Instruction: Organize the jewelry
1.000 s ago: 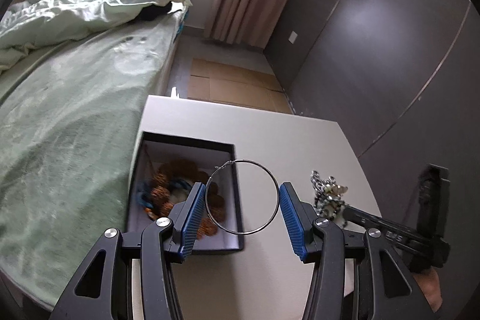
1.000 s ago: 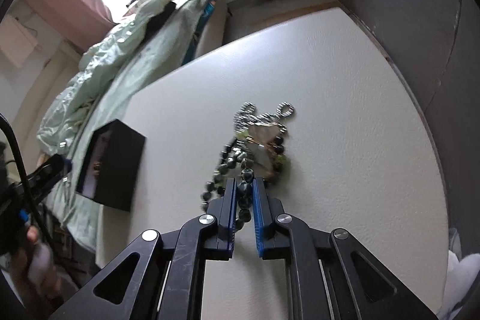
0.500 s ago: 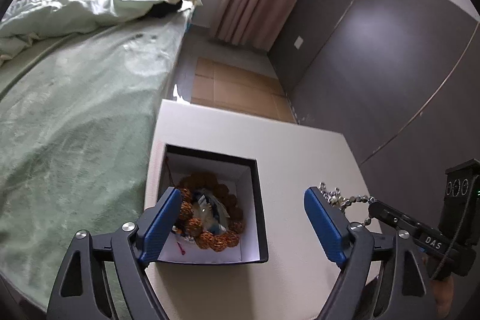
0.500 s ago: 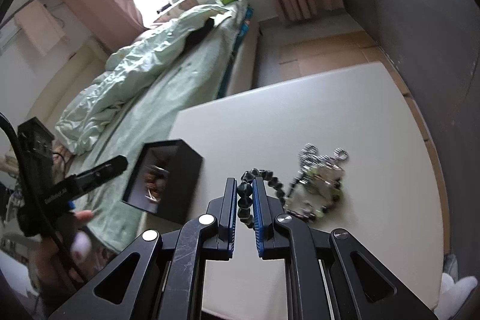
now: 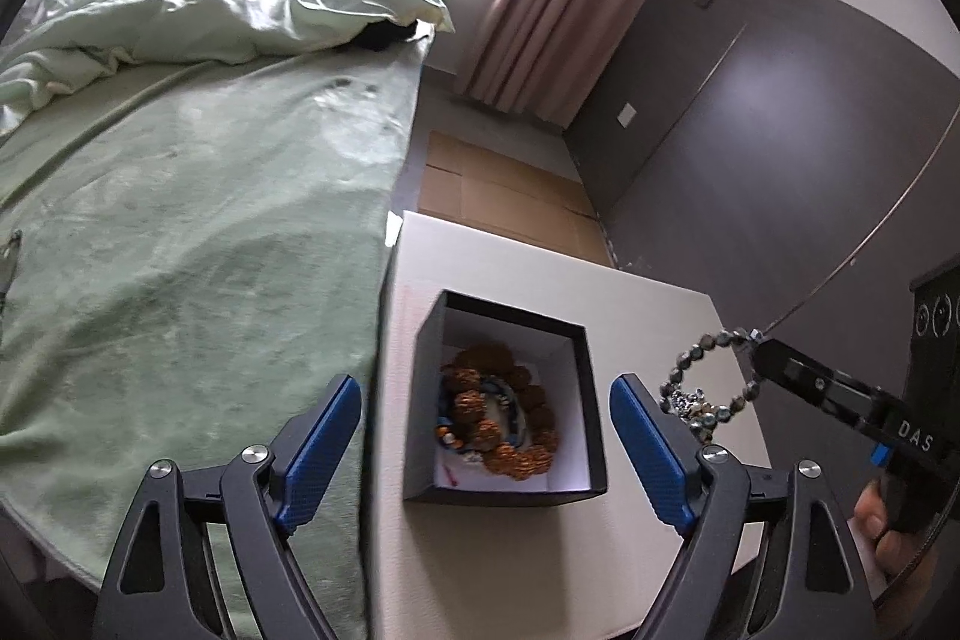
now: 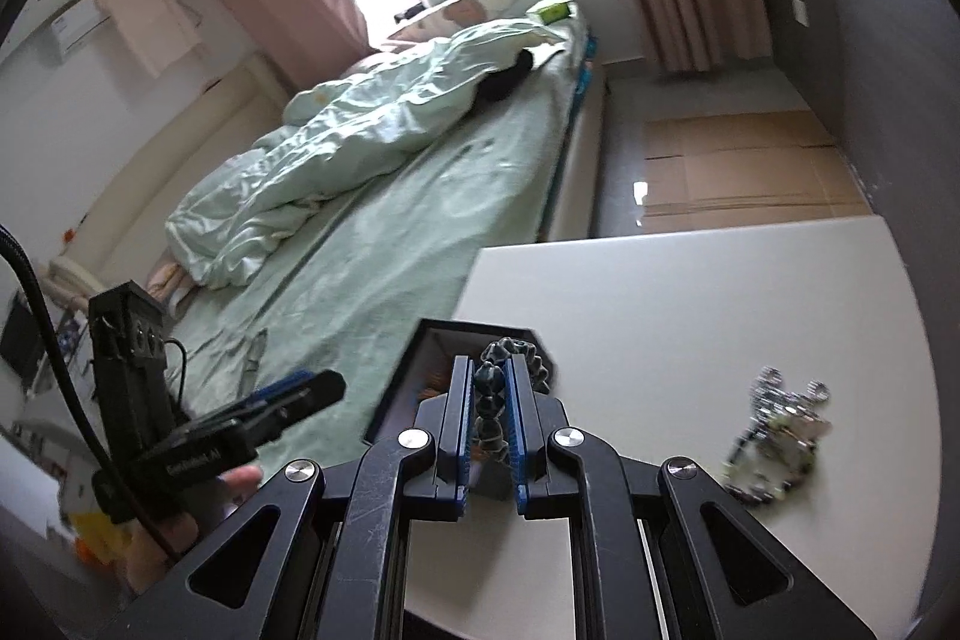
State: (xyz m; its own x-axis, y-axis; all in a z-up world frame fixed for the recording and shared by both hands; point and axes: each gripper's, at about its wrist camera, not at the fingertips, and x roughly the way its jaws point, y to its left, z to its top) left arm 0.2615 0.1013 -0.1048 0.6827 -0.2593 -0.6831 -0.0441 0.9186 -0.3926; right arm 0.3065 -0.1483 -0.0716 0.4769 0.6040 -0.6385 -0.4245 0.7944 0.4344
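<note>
Two grippers: both are being recorded, right one first.
Right gripper (image 6: 487, 400): jaws are being held nearly closed on the dark bead bracelet (image 6: 491, 400); a second ago the same strand was being pinched while lying on the table beside the jewelry pile, and it is now being carried in the air, its loop dangling over the near rim of the black box (image 6: 420, 358).
Bracelet, left view: the bead loop (image 5: 708, 376) is being seen hanging from the right gripper's tip, to the right of the box and above the table.
Left gripper (image 5: 486, 430): jaws are being held wide apart with nothing between them; a second ago a thin wire hoop was being held there, and it is no longer being gripped. Whether it is lying in the box cannot be told.
Black box (image 5: 576, 388): brown and blue beaded pieces (image 5: 498, 418) are being kept inside it.
Remaining pile (image 6: 774, 436): silver and pale pieces are being left on the white table (image 6: 690, 292), well apart from the box.
Judgement: one drop-off is being finished and the next transfer is under way; release over the box opening is likely being called for next.
</note>
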